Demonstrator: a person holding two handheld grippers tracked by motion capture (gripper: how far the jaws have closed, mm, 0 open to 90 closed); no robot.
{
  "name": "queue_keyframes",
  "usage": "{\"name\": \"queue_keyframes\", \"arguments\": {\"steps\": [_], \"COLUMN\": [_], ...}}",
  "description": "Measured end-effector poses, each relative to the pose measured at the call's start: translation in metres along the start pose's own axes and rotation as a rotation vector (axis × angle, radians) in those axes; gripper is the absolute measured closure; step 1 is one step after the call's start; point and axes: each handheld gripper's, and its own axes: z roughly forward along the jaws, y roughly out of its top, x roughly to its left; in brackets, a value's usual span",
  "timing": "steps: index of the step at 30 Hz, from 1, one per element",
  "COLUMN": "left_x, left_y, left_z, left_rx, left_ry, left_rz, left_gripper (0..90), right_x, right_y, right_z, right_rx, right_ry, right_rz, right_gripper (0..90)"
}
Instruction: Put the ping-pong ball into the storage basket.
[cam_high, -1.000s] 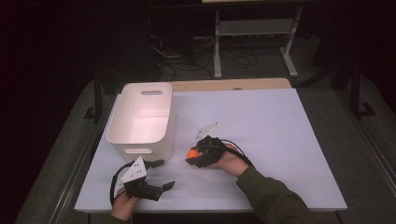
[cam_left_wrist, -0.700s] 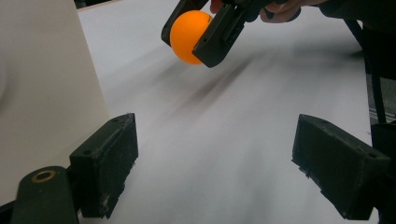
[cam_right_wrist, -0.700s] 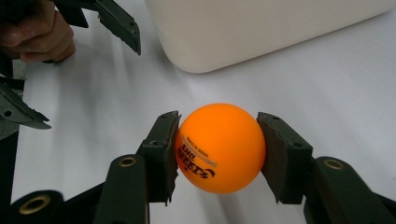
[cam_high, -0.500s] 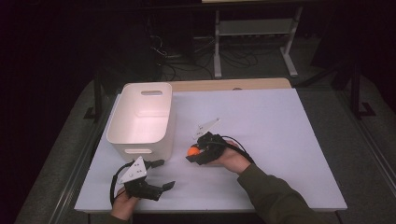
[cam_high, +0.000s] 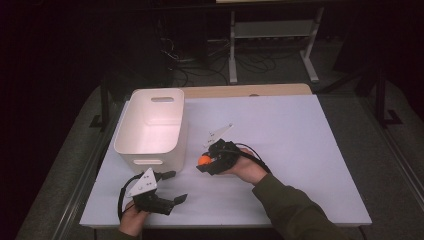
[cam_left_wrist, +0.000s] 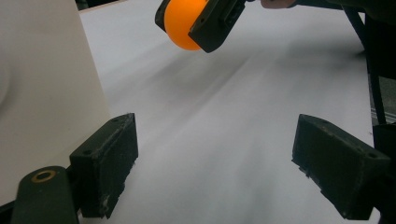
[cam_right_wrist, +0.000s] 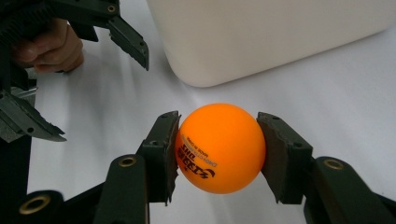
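Wide open white table (cam_high: 300, 150) to the right and far side, plenty of bare surface there for any hand to sweep through. The big obstacle is the white bin (cam_high: 150, 125), sitting on the left half with its tall walls up. The right gripper (cam_high: 210, 162) hangs just beside the bin's near right corner, jaws clamped on an orange ball (cam_right_wrist: 219, 147), so that corner is tight. The left gripper (cam_high: 172, 187) sits at the near edge, just in front of the bin, jaws spread wide, the bin wall close on one side. Between the two grippers there's a bare lane of table.
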Motion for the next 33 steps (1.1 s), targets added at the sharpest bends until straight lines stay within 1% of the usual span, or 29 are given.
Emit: {"name": "queue_keyframes", "arguments": {"steps": [7,10,14,27,33], "left_x": [0.0,0.0,0.0,0.0,0.0], "left_y": [0.0,0.0,0.0,0.0,0.0], "left_z": [0.0,0.0,0.0,0.0,0.0], "left_rx": [-0.002,-0.001,0.002,-0.003,-0.003], "left_ry": [0.0,0.0,-0.001,-0.002,-0.002], "left_rz": [0.002,0.002,0.002,-0.001,-0.001], "left_gripper": [14.2,14.2,14.2,14.2,14.2], "right_x": [-0.001,-0.002,-0.002,-0.003,-0.004], "right_y": [0.007,0.01,0.014,0.031,0.037], "right_z": [-0.005,-0.008,-0.009,-0.015,-0.017], "right_rx": [-0.002,-0.012,-0.012,-0.019,-0.029], "right_ry": [-0.012,-0.011,-0.012,-0.016,-0.015], "right_rz": [-0.013,-0.01,-0.01,-0.037,-0.031], "right_gripper": [49.6,49.7,49.7,49.7,49.7]}}
